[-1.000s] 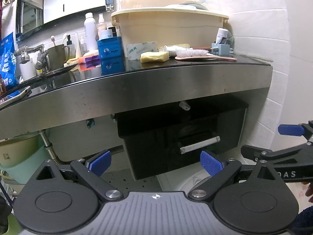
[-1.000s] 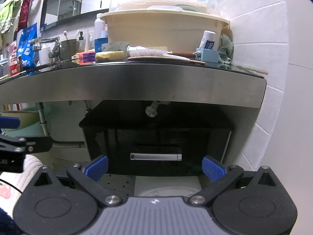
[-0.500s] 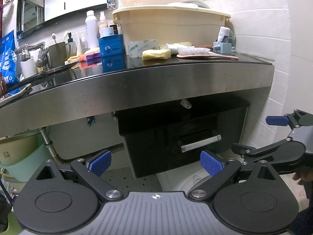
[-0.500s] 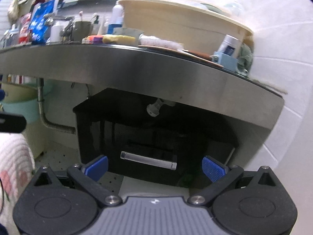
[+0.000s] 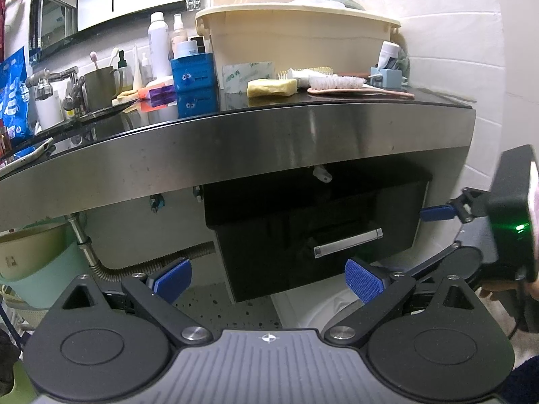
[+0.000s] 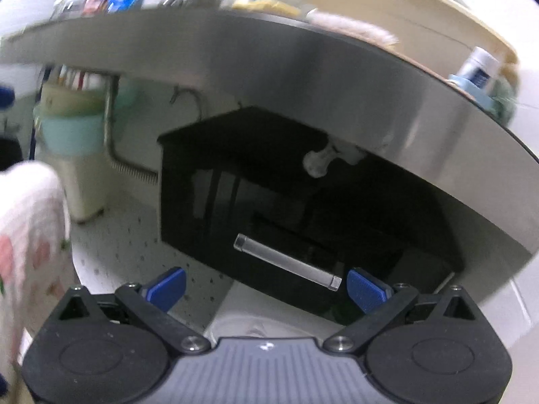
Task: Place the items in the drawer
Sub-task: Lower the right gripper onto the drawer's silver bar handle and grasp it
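- Steel edging runs along the counter [image 5: 269, 141]; the items to stow sit on top of it, the blue box [image 5: 192, 70] leftmost, then the yellow soap [image 5: 271, 87] and the white brush [image 5: 337, 82], none yet picked up.
- Left gripper [image 5: 267, 277] hangs wide and empty, low before the black drawer [image 5: 303, 235], well apart from its silver handle [image 5: 348, 242]. It has barely shifted over the last second.
- Right gripper [image 6: 266, 289] is also wide and empty, tilted, its right pad just beside the handle's [image 6: 286, 261] end. A second ago it faced the drawer squarely from farther off; now it has rolled and closed in, and the view is smeared by motion.
- Risk, as I judge it: the drawer looks shut, and a tilted, fast approach could let the fingers straddle only the handle's end and slip off, or knock the drawer front.
- Another risk: the valve knob [image 6: 316, 163] above sits close enough to catch a lifting gripper.
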